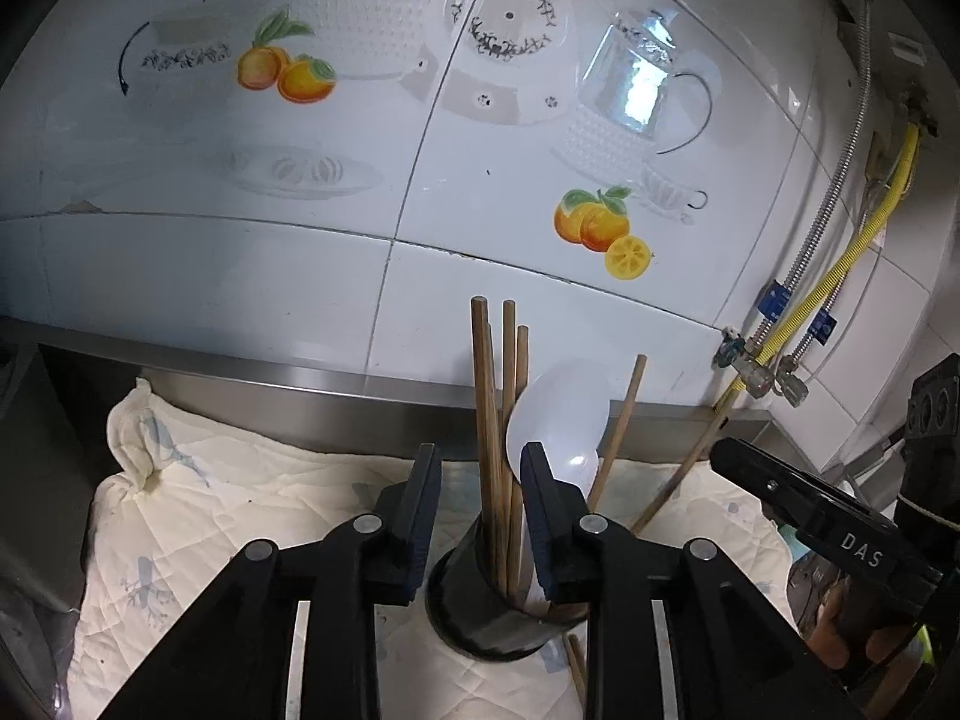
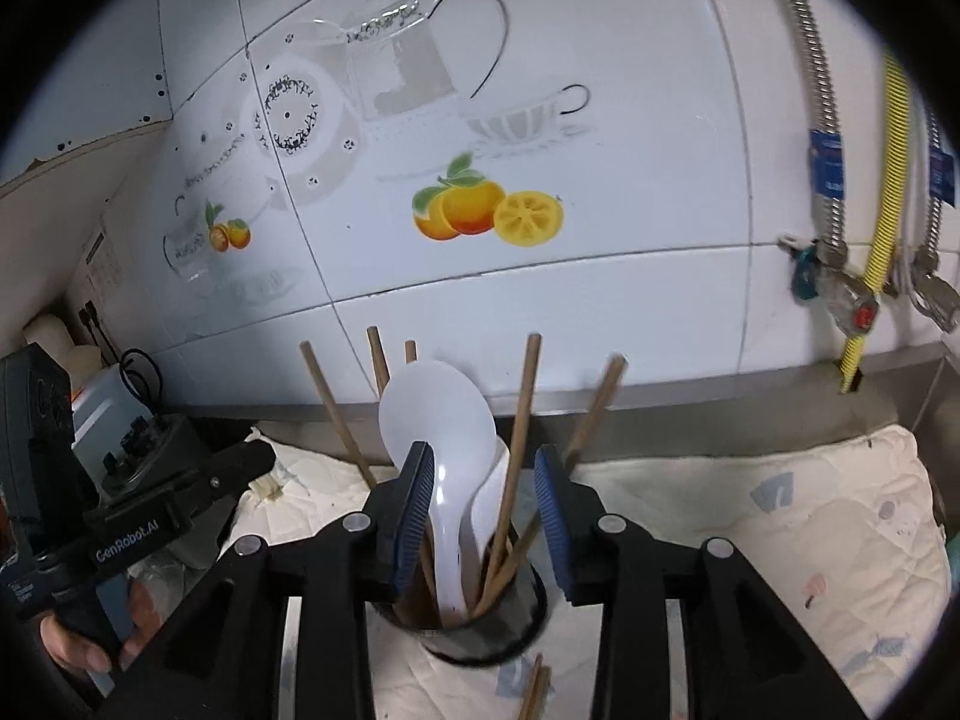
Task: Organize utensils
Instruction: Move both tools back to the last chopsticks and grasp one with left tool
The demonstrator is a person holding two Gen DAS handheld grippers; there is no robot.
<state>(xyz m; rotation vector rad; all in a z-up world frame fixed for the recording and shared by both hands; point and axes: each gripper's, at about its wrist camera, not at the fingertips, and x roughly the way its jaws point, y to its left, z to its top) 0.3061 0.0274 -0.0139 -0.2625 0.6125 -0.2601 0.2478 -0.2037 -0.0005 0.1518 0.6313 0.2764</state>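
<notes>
A glossy white tiled wall [image 1: 252,276] fills the back, printed with teapots, cups and orange fruit [image 2: 459,210], and catches a bright reflection of light. On the right, a yellow corrugated hose [image 2: 888,180] and braided metal hoses [image 1: 840,180] run down to valves [image 2: 840,294]. A steel ledge [image 1: 270,384] edges the tabletop, which is covered by a pale quilted cloth [image 1: 198,516].
</notes>
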